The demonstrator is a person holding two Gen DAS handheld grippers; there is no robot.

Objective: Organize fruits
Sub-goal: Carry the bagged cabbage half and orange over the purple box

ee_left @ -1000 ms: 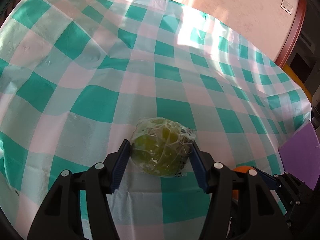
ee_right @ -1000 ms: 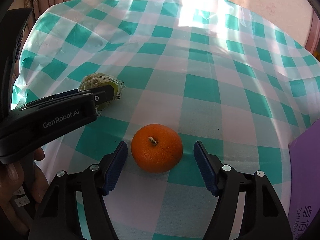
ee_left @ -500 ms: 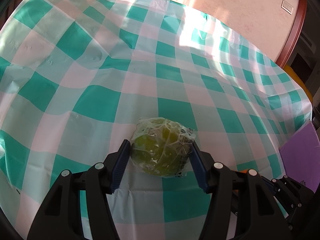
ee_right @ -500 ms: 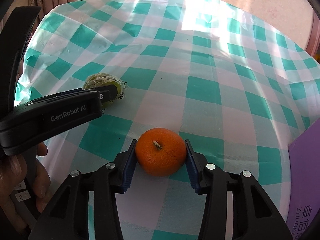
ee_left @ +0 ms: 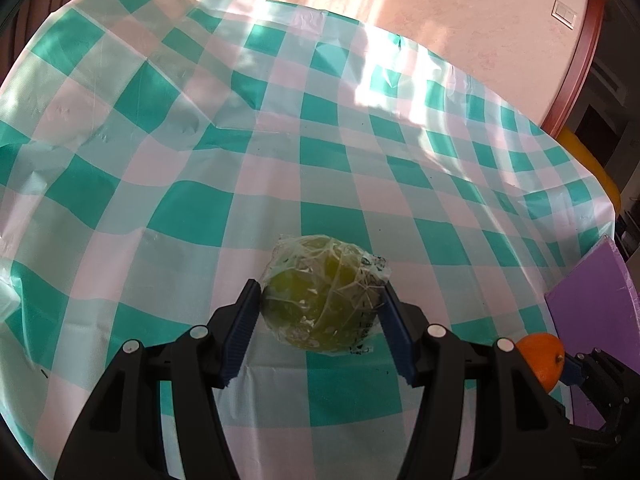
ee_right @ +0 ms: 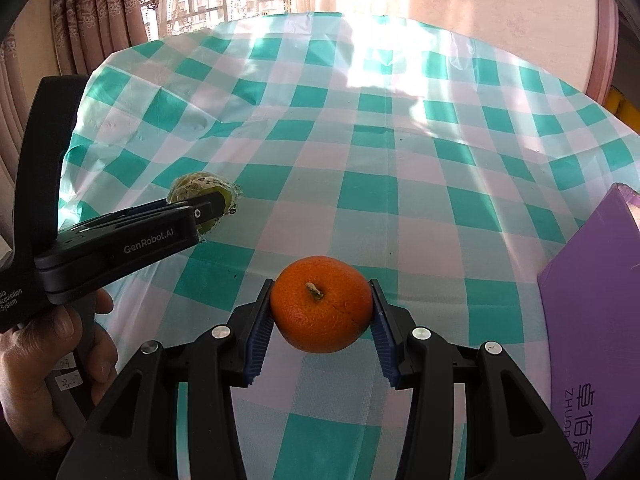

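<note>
A green fruit wrapped in clear plastic (ee_left: 322,304) sits between the blue pads of my left gripper (ee_left: 320,312), which is shut on it above the green and white checked tablecloth (ee_left: 200,168). An orange (ee_right: 321,303) is clamped between the pads of my right gripper (ee_right: 320,312), lifted a little off the cloth. In the right wrist view the left gripper (ee_right: 208,210) and the wrapped fruit (ee_right: 196,188) show at the left. The orange also shows at the lower right of the left wrist view (ee_left: 542,356).
A purple box (ee_right: 592,312) with printed characters stands at the right edge of the table, also in the left wrist view (ee_left: 592,320). Curtains and a window (ee_right: 160,4) lie beyond the far edge. A pink wall (ee_left: 460,12) runs behind the table.
My right gripper closed on the orange and raised it. My left gripper, holding the wrapped green fruit throughout, has lifted slightly, so more of the window and wall show.
</note>
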